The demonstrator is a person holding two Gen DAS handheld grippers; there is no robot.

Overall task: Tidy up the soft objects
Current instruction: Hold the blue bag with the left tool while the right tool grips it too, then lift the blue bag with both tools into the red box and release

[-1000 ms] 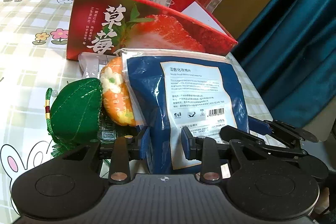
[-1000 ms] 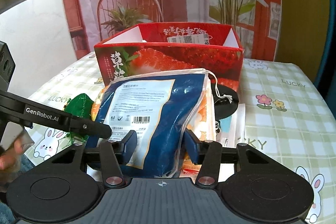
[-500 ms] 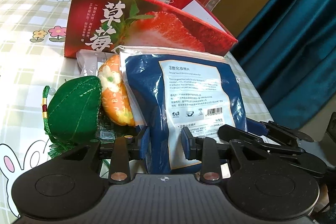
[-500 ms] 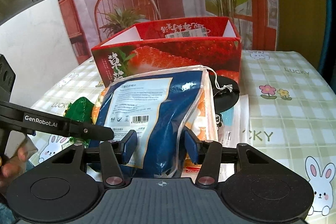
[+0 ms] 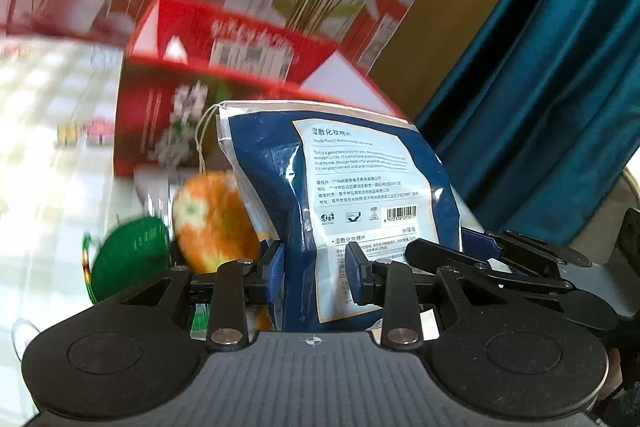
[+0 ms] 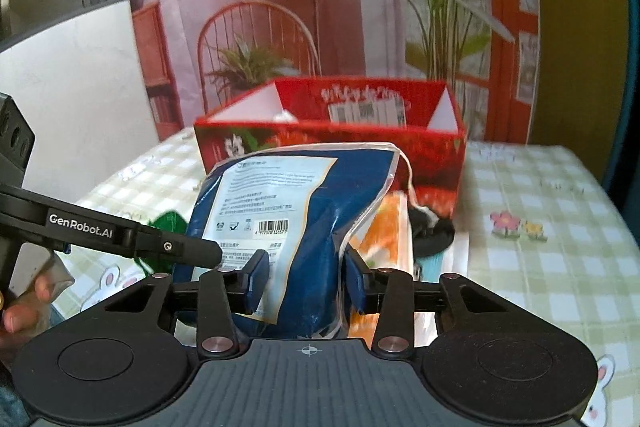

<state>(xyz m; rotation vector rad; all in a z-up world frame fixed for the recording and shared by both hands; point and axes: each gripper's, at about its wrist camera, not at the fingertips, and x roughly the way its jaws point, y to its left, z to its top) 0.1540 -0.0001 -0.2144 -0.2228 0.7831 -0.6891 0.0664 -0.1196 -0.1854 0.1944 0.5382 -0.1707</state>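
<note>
A blue plastic pouch (image 5: 352, 195) with a white label is held up off the table between both grippers. My left gripper (image 5: 316, 277) is shut on its lower left part. My right gripper (image 6: 306, 277) is shut on its lower right part; the pouch (image 6: 296, 227) stands upright in that view. Behind it stands an open red strawberry box (image 5: 224, 75), also in the right wrist view (image 6: 360, 115). An orange flowered soft toy (image 5: 212, 219) and a green soft pouch (image 5: 128, 259) lie on the table below left.
The table has a green checked cloth (image 6: 552, 227) with rabbits and flowers. A black item and flat clear packets (image 6: 436, 239) lie right of the pouch. A teal curtain (image 5: 540, 87) hangs to the right. A hand (image 6: 24, 303) holds the left gripper.
Both grippers have lifted the blue pouch upward, toward the red box. The toys and table have dropped lower in view; the background is motion-blurred.
</note>
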